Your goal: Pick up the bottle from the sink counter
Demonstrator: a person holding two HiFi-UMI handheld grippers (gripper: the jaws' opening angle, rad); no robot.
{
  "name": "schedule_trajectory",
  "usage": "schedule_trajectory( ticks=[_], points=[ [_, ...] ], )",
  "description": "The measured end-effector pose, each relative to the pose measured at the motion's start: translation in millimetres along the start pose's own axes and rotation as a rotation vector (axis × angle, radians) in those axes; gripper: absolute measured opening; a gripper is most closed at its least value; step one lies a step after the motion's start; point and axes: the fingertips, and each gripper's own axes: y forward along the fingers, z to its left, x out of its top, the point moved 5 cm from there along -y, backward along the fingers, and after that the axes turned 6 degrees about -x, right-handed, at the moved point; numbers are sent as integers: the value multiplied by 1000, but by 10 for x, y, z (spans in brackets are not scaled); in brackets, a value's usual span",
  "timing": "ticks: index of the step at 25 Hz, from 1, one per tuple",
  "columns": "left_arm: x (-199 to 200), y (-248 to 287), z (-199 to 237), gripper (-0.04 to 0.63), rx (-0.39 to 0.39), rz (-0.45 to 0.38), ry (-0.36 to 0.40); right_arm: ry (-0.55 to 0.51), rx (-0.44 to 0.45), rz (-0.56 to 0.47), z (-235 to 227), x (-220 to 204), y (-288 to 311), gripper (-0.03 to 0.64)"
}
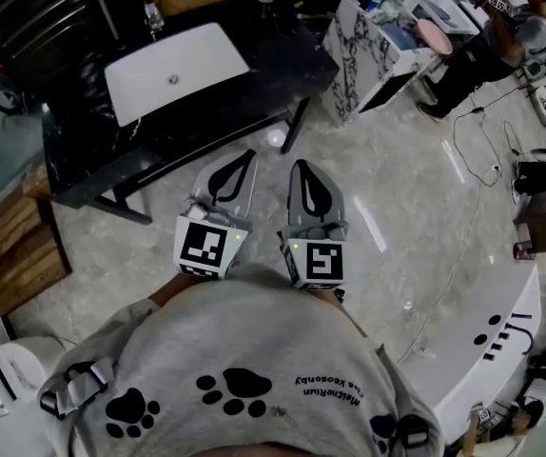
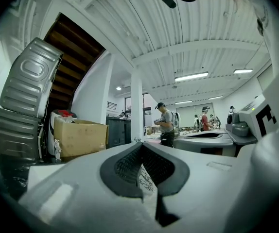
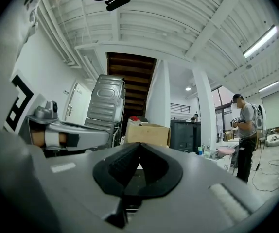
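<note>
Left gripper [image 1: 244, 160] and right gripper [image 1: 302, 168], frame centre, are both closed and empty; reaching unopened could topple the bottle [image 1: 155, 15], upper left.

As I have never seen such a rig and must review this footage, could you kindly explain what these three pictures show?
There is no robot here: a person holds a pair of tongs in each hand. The top-down picture comes from a camera on their head. It shows their grey shirt, with the left tongs and right tongs held side by side above the floor. The other two pictures come from cameras riding on each pair, looking along the jaws into the room. Both pairs are shut and hold nothing. Ahead stands a dark sink counter with a white basin. What looks like a small bottle stands near its back edge, untouched.
</note>
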Motion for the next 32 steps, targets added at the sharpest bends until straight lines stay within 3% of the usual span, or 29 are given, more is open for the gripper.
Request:
schedule_trajectory(
  ticks=[14, 24, 32],
  points=[
    [-211, 226, 352, -2, -11, 12, -68, 3, -12, 28, 61, -149, 414, 2],
    [-232, 383, 465, -2, -13, 26, -35, 11, -19, 28, -44, -180, 629, 2],
    [-301, 653, 654, -2, 12, 28, -40, 14, 24, 36, -142, -292, 987, 2]
  ],
)
